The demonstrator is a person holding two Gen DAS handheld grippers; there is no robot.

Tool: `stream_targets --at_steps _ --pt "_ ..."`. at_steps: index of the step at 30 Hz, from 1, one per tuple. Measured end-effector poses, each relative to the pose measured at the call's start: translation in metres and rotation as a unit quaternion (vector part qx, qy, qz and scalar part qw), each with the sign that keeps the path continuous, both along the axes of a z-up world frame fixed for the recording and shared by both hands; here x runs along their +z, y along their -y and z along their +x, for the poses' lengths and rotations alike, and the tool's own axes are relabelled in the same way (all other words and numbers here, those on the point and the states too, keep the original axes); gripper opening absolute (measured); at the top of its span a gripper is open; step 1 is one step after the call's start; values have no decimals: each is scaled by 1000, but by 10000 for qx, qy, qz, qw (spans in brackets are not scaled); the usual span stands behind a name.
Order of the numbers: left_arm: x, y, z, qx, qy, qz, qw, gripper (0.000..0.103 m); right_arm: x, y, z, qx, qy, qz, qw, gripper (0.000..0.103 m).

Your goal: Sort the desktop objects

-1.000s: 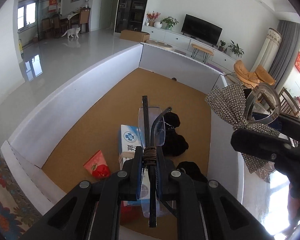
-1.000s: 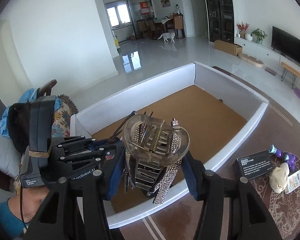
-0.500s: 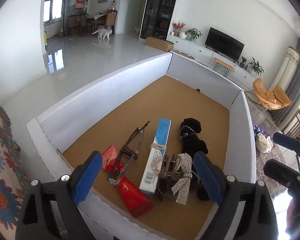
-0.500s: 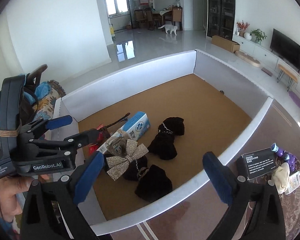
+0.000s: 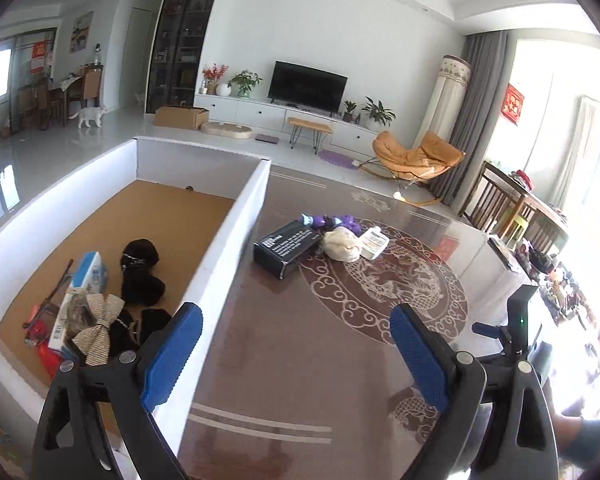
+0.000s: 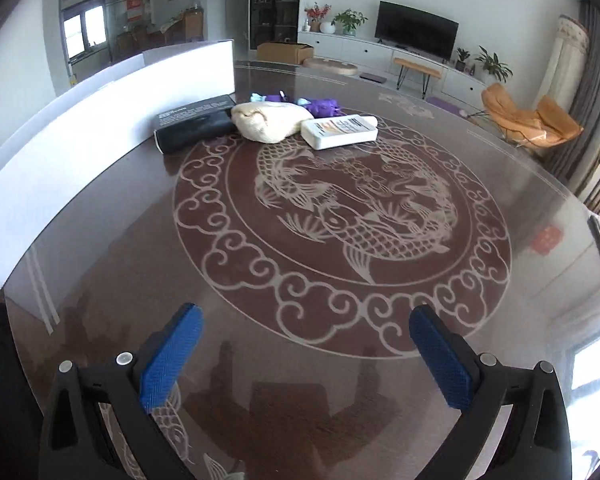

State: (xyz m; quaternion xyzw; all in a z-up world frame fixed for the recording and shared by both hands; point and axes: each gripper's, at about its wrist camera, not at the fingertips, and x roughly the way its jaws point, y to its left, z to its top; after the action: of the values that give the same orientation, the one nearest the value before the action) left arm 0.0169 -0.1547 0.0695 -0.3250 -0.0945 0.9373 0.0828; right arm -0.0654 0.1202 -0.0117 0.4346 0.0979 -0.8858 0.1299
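Note:
My left gripper [image 5: 296, 316] stands open and empty above the dark table, just right of the white box's wall [image 5: 236, 240]. In the box lie a rhinestone bow hair clip [image 5: 96, 320], glasses [image 5: 56, 296], a blue-and-white carton [image 5: 92, 276], black hair ties [image 5: 140, 276] and a red packet [image 5: 44, 344]. My right gripper [image 6: 306, 316] hangs low over the table's fish pattern, its jaws opening with nothing between them. Beyond it sit a black box [image 6: 192, 118], a cream pouch [image 6: 268, 120], a white bottle [image 6: 340, 130] and a purple item [image 6: 320, 106].
The round glass-topped table [image 6: 380, 208] runs out to the right, with wooden chairs [image 5: 500, 204] past its edge. The white box wall [image 6: 100, 120] borders the table's left side. The right gripper's black body [image 5: 516, 328] shows at the left wrist view's right edge.
The left gripper let go of the glasses and the right one the bow hair clip; both lie in the box. Both grippers opened and swung right, over the table.

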Motion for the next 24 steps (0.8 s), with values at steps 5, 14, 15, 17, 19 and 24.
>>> stream_targets --at_steps 5,14,15,17,19,24 --pt "-39 -80 -31 -723 612 -192 9953 96 -16 -57 2 -710 122 -40 9974 103" --pt "-111 -125 -76 -358 1306 -489 9896 96 -19 -67 2 -901 209 -215 9955 103" --pt "-114 -125 -75 -304 1290 -490 9900 96 -19 -67 2 -901 210 -216 9955 103" --pt "-119 -124 -72 -242 1230 -513 9908 96 -19 -67 2 -901 211 -216 9955 103" --pt "-123 -124 -67 -201 1155 -661 9909 96 -19 -67 2 -901 210 -216 9955 103" --pt "-125 -119 -67 -49 1136 -641 9914 96 -19 -67 2 -901 210 -217 9955 103"
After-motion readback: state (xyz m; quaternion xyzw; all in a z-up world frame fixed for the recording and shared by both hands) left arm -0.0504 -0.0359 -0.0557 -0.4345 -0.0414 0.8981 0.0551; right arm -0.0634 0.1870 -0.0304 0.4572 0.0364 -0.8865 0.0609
